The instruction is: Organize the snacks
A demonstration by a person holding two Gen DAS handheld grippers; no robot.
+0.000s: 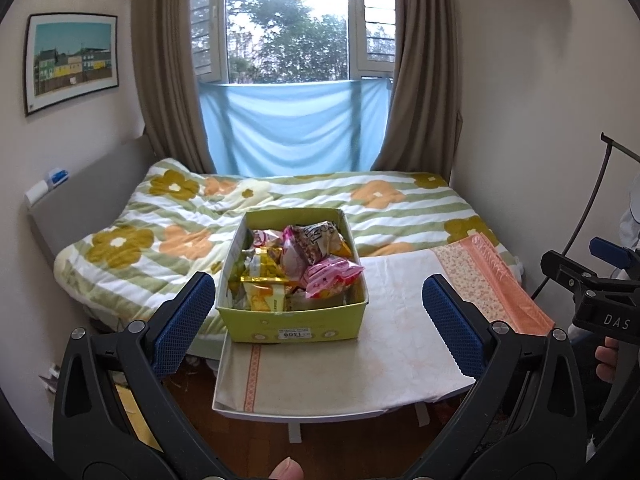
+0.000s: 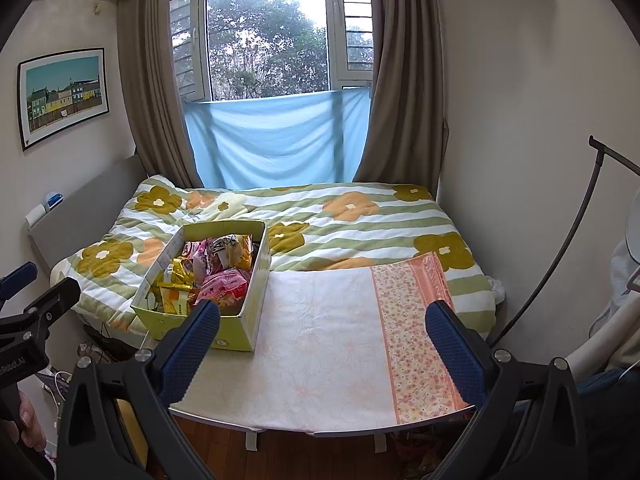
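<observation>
A: Why do both stand off, holding nothing?

B: Left gripper (image 1: pixel 318 312) and right gripper (image 2: pixel 322 340) gape wide, framing the open yellow-green cardboard box (image 1: pixel 294 322) of crinkly snack packets (image 1: pixel 334 280), near the cloth-covered table (image 2: pixel 328 344) edge, presumably ready to pick.

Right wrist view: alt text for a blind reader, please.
A green box full of snack packets sits at the left end of a cloth-covered table beside a bed with a flowered quilt. The right gripper, open and empty, hangs above the table's near edge; the left gripper shows at far left.
</observation>
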